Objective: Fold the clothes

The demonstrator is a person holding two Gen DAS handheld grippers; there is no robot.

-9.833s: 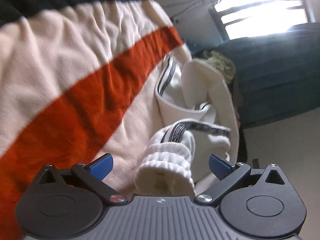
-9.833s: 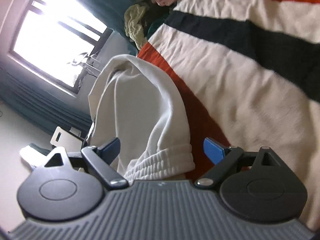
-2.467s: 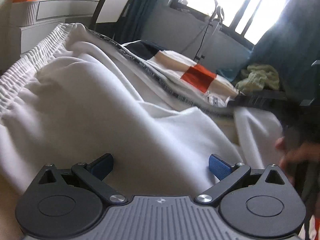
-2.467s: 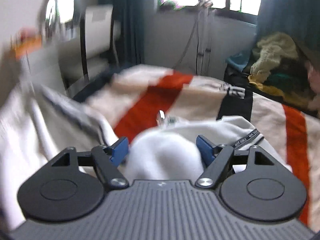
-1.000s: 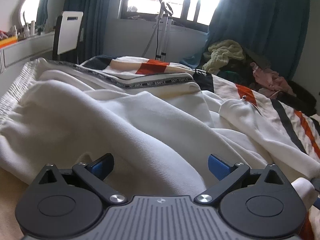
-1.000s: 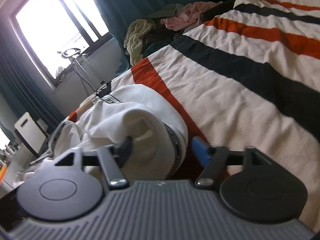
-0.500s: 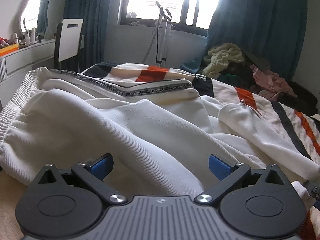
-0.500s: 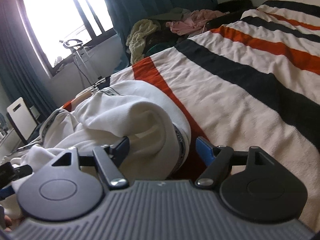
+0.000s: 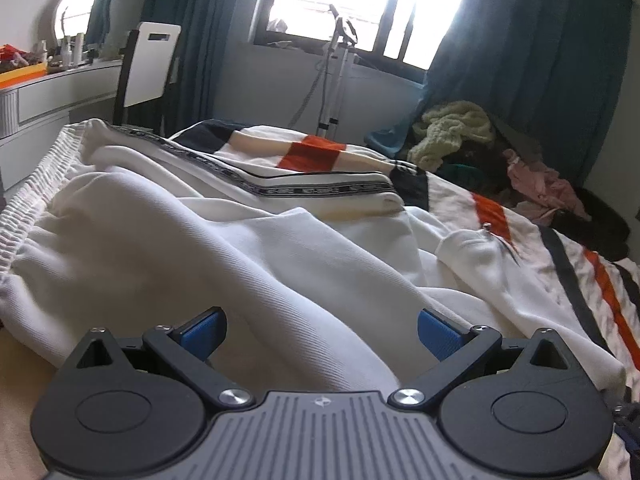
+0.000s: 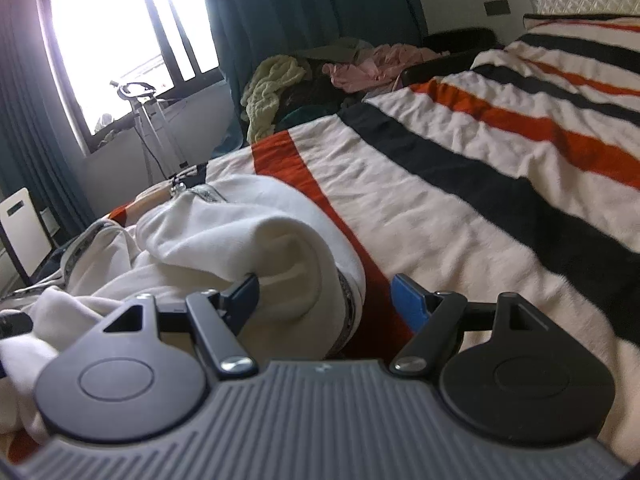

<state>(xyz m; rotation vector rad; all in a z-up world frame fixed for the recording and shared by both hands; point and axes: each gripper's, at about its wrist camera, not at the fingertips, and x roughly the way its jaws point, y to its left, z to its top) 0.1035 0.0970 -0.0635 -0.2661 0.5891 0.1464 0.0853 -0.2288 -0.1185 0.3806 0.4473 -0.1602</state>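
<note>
white trousers [image 9: 248, 256]: 1 | striped blanket [image 10: 460, 184]: 1 | tongs: 2

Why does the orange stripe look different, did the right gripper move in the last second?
Yes. The right gripper tilted more level and swung right: the striped blanket now fills more of its view, and the window sits further left.

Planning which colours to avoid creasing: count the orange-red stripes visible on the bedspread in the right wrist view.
3: one orange-red stripe beside the white garment, a second mid-bed, a thin third farther back. More may be hidden.
</note>
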